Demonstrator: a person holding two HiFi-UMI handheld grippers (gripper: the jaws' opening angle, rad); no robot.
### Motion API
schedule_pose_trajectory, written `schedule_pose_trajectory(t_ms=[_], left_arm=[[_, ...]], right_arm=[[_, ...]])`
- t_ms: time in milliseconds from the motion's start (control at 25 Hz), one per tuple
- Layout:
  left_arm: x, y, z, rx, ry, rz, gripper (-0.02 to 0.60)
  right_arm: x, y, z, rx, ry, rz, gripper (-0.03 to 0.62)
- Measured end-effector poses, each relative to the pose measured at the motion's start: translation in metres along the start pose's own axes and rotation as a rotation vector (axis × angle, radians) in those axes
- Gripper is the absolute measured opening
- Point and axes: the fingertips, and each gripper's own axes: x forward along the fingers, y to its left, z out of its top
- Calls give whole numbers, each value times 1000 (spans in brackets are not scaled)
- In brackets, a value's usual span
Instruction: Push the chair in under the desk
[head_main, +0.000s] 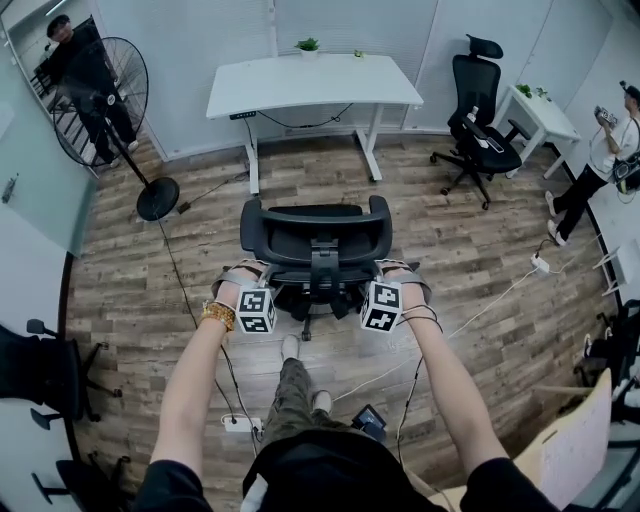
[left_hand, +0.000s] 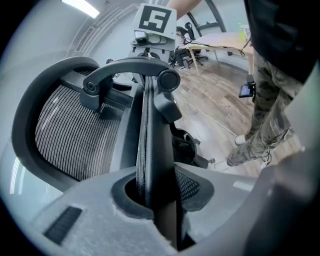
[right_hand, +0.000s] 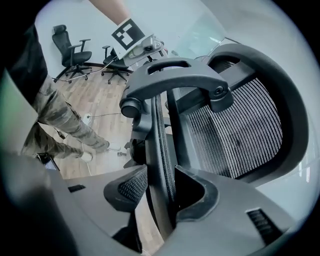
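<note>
Clamping the left edge of the chair (head_main: 315, 235) back, the left tongs (left_hand: 160, 200) pinch the dark rim between their pads. The right tongs (right_hand: 161, 197) are clenched on the right edge in the same way, mesh panel beside them. Both arms reach forward from the person holding the tongs, one to each side of the backrest. The chair stands on the wood floor (head_main: 180, 270), its back toward the person. It sits just in front of the white tabletop (head_main: 330, 90), seat not under it. A small plant (head_main: 308, 45) sits at the tabletop's far edge. A standing fan (head_main: 105, 90) is off to the left, a second office chair (head_main: 480, 100) to the right.
</note>
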Motion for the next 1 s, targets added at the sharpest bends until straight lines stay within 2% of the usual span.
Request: schedule_pose_trajectory(t_ms=[320, 520, 800, 1000], left_arm=[[18, 23, -7, 7, -7, 4, 103], [36, 36, -16, -1, -4, -26, 101], [56, 56, -24, 6, -14, -29, 100], [60, 81, -32, 17, -6, 5, 98]], right_arm=[[17, -24, -5, -4, 11, 7, 169], [30, -40, -9, -7, 24, 17, 167], [48, -65, -13, -14, 50, 32, 164], [69, -77, -14, -116, 86, 27, 139]])
